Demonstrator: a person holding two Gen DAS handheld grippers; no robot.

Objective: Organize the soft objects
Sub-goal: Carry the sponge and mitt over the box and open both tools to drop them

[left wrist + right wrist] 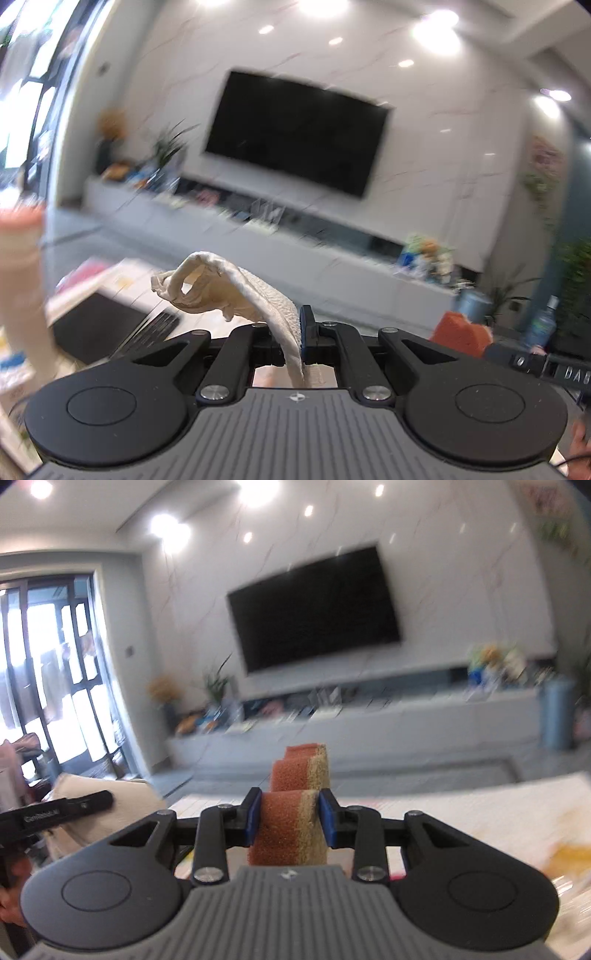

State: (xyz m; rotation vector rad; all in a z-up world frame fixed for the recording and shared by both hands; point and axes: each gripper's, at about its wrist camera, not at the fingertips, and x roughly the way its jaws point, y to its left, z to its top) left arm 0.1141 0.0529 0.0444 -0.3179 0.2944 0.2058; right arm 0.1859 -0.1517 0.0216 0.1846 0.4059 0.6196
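My left gripper (295, 332) is shut on a cream-white cloth (229, 291), which sticks up and forward from between the fingers, held in the air. My right gripper (290, 821) is shut on an orange and tan sponge (291, 823), squeezed between the blue pads and held above the table. The sponge also shows at the right edge of the left wrist view (458, 332). The cloth shows at the left of the right wrist view (110, 805), beside the other gripper's black body (55, 814).
A light table (461, 812) lies below with a yellow object (569, 856) at the right. A black laptop (99, 328) and papers lie at the left. A wall TV (295, 133) and a low cabinet (332, 266) stand beyond.
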